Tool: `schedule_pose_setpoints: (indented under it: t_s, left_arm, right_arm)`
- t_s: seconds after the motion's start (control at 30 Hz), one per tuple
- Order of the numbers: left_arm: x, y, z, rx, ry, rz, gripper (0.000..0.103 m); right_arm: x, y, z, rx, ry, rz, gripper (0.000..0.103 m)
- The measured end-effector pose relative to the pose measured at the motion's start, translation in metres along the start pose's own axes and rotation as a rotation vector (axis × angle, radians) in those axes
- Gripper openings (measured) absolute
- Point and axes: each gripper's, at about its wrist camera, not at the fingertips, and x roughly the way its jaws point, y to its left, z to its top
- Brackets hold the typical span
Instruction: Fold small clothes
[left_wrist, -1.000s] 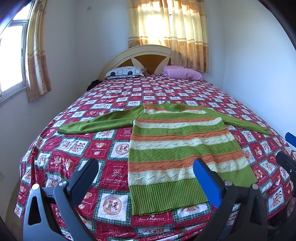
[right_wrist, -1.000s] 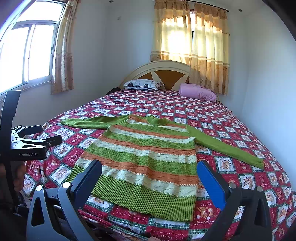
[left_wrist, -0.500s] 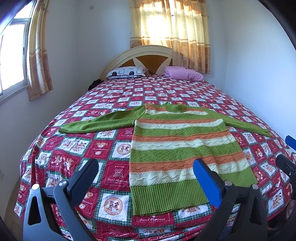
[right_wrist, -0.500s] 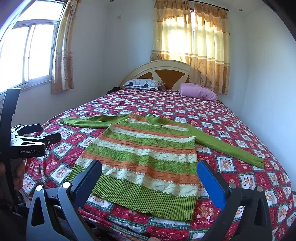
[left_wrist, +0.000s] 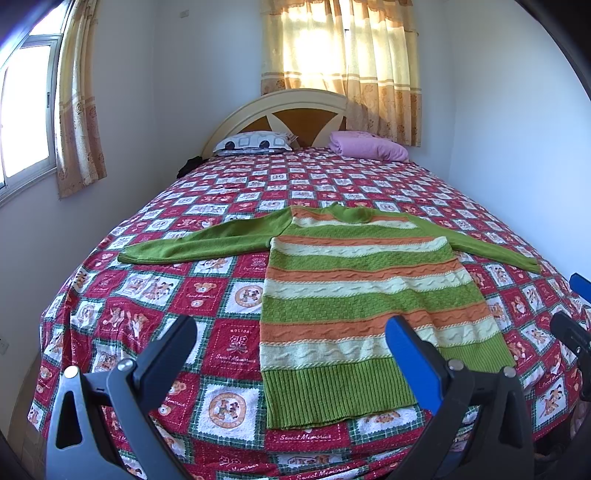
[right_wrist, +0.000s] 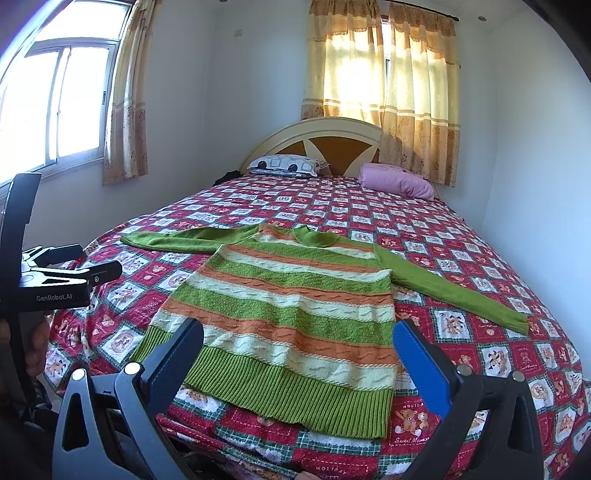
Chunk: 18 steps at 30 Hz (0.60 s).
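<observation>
Bedspread (left_wrist: 155, 291) lies bare at nine o'clock of the sweater (left_wrist: 362, 295), open right to the edge. Pillows (left_wrist: 258, 142) crowd twelve o'clock; wall (right_wrist: 535, 147) hems three o'clock.

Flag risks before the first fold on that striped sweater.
1. The sweater hem lies at the bed's near edge; a tug could slide it off.
2. Both sleeves are spread wide, the right sleeve near the side edge.
3. Left hand-held gripper and right hand-held gripper are open, gripping nothing.
</observation>
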Motion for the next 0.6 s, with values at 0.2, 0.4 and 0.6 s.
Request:
schedule_pose_setpoints:
  t_s: [0.2, 0.4, 0.6]
  left_arm:
    - [0.0001, 0.0022, -0.0003, -0.002, 0.002, 0.002, 0.103]
    - [0.0001, 0.0042, -0.0015, -0.003, 0.005, 0.002, 0.103]
    - [0.0034, 0.0070, -0.0058, -0.010, 0.013, 0.003, 0.103]
  right_arm:
    - [0.0002, 0.0008, -0.0003, -0.001, 0.003, 0.001, 0.102]
    - [0.0014, 0.0010, -0.0009, -0.001, 0.008, 0.002, 0.102]
    - [0.0047, -0.0001, -0.0021, 0.000, 0.018, 0.007, 0.102]
